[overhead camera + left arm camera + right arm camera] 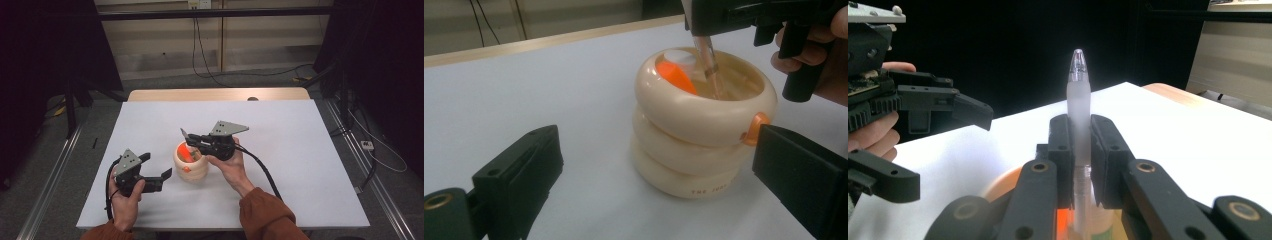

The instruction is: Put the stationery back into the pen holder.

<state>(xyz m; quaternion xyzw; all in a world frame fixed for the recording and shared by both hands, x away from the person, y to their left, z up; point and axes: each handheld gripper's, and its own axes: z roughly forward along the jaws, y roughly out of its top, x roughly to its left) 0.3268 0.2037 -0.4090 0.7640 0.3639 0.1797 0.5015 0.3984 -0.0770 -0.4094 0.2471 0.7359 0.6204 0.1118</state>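
Right gripper (pixel 191 140) above the cream ringed holder (pixel 190 162) at table centre, jaws clamped on a clear pen (pixel 1078 125) dipping inside, left gripper (pixel 156 172) level, near-left of holder, 2 jaws apart

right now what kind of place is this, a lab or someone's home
Most likely a lab set up for recording: a bare white table hemmed by black curtains, loose cables across the floor, and a person working with handheld grippers.
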